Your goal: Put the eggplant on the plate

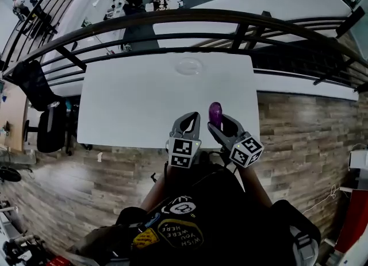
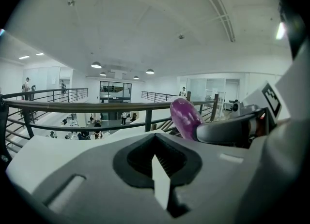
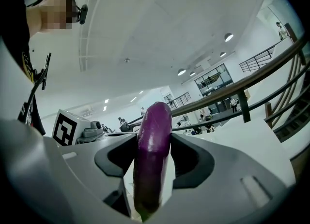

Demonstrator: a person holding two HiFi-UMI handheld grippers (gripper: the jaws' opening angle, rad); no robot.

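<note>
Close to the person's chest, two claws hang side by side over the near edge of the white table (image 1: pixel 132 104). The right claw (image 1: pixel 217 122) is squeezed tight on the eggplant (image 1: pixel 215 113) — its two jaws press the purple sides, and the round tip pokes out past the claw. In the right gripper view the eggplant (image 3: pixel 152 155) fills the gap from bottom to top, so the hold looks firm and I think it will not slip when it is carried. It looks lifted up off the table, ready to go.

The left claw (image 1: pixel 190 120) has its jaws pressed together with nothing in them; only a thin white sliver shows between them. I think it has no job right now, so it sits just beside the other one, out of the way.

Farther out, the table is bare. Near its far end sits the plate (image 1: pixel 188 65), pale and hard to see, well apart from the eggplant — that is where the eggplant must go, so the right claw needs a long reach forward. Past the table runs a dark railing (image 1: pixel 172 18), with a big room far below
</note>
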